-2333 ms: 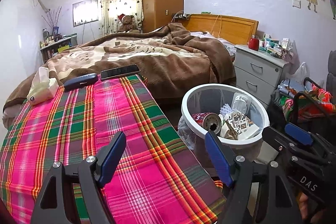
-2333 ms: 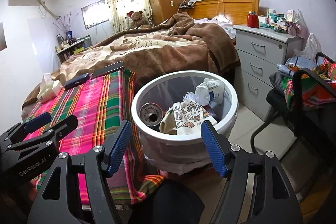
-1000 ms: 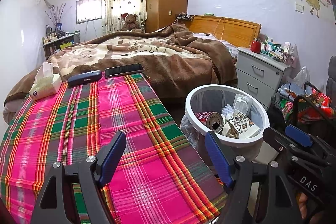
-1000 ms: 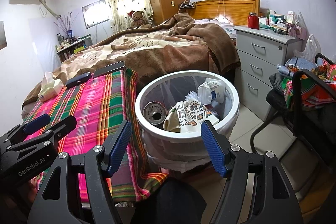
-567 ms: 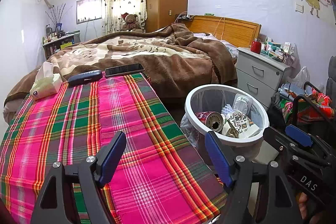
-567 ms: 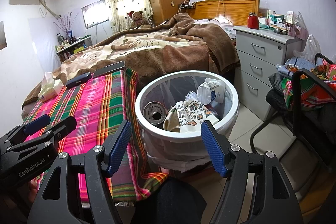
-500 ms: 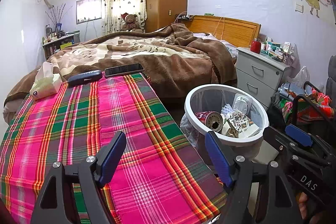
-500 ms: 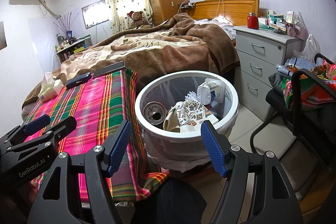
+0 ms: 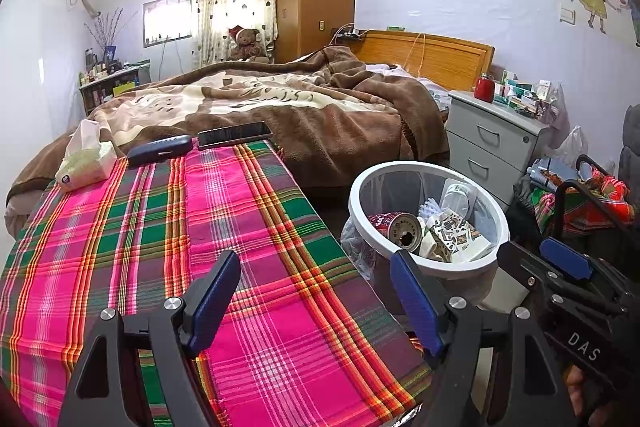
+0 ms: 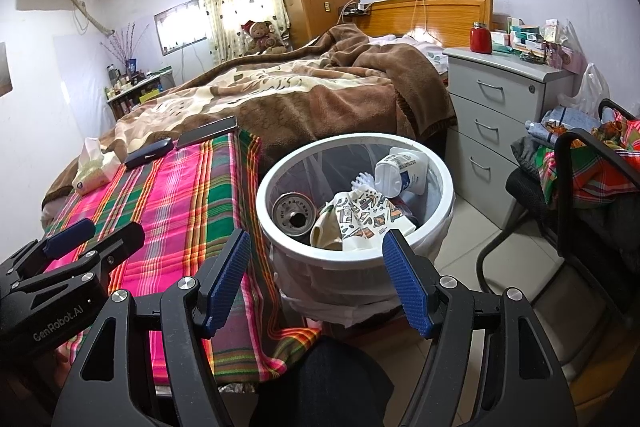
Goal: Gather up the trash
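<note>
A white round trash bin [image 9: 472,269] [image 10: 288,169] with a plastic liner stands on the floor beside the plaid-covered table [image 9: 132,239] [image 10: 176,187]. Inside it lie a drink can [image 9: 402,229] [image 10: 294,213], a patterned paper cup [image 9: 456,237] [image 10: 360,217] and a white bottle [image 10: 402,173]. My left gripper [image 9: 314,293] hovers open over the table's near right part with nothing between its blue pads. My right gripper [image 10: 316,269] is open and empty too, just in front of the bin's near rim.
A tissue pack [image 9: 86,159], a dark glasses case [image 9: 160,150] and a phone [image 9: 234,134] lie at the table's far end. Behind are a bed with a brown blanket [image 9: 300,107], a grey nightstand [image 10: 496,107] and a chair with clothes [image 10: 580,163] on the right.
Since the oldest frames both views have shifted slightly; over the last second nothing has moved and both grippers stay open.
</note>
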The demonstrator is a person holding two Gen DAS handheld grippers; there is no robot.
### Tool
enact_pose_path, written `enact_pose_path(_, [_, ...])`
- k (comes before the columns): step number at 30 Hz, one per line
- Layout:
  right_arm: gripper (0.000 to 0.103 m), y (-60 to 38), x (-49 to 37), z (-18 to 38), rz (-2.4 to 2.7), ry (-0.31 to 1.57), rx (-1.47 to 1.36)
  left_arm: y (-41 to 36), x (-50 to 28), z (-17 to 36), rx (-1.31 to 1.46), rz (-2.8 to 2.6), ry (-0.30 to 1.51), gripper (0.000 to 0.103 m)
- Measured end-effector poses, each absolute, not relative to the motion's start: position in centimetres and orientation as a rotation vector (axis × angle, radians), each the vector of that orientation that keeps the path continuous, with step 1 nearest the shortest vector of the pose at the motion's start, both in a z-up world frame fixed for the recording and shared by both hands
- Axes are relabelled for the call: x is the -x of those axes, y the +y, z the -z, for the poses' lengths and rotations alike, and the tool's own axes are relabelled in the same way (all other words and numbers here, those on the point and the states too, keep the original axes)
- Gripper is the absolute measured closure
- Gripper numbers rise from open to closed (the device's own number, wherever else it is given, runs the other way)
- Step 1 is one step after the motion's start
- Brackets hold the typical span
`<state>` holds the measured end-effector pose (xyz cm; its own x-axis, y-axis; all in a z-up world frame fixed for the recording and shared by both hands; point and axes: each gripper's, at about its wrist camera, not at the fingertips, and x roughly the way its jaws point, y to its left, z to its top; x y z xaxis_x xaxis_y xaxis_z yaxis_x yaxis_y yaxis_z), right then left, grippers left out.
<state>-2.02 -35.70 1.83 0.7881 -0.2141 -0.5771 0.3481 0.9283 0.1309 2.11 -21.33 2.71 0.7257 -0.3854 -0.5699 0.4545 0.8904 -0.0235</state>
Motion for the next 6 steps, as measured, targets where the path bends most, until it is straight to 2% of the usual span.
enact_pose_path(6, [0.033,-35.7,2.01,-1.81,0.307,0.591,-0.237,-21.35,-1.86,-2.61,-0.12,0.462,0.603,0.026])
